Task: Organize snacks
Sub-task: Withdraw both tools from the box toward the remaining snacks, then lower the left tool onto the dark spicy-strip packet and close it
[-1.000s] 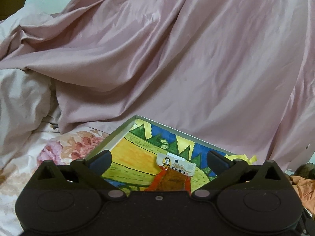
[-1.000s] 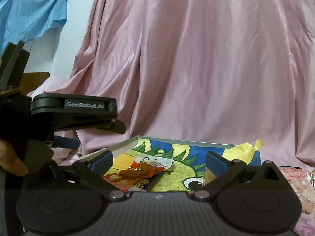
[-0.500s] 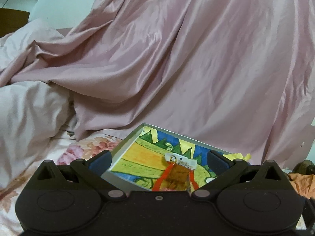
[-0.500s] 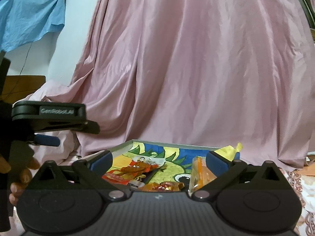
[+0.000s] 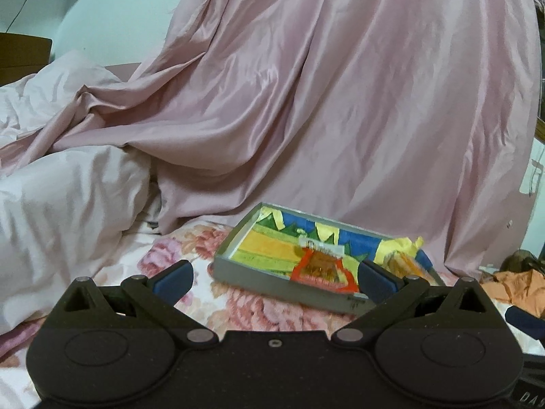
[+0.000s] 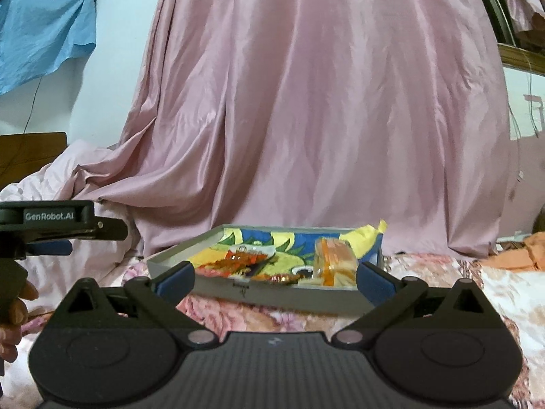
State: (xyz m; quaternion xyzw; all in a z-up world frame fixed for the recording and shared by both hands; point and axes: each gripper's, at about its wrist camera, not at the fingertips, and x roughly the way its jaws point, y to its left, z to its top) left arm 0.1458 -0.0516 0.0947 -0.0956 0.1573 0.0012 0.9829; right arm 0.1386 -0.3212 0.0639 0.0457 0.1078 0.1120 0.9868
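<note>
This is a bedroom in a home. A bed with a pink rose-print sheet [image 6: 442, 272] fills the foreground. A rumpled pale pink duvet [image 5: 61, 204] is heaped at nine o'clock, and a glossy pink satin drape [image 6: 323, 102] hangs at twelve. A crumpled blue cloth [image 6: 41, 30] hangs on the pale wall at ten o'clock, above a brown wooden headboard [image 6: 30, 150].

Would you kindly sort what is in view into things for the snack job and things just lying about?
For the job: grey tray, red snack packet, orange snack packet.
Lying about: pink drape, blue cloth, orange cloth.
</note>
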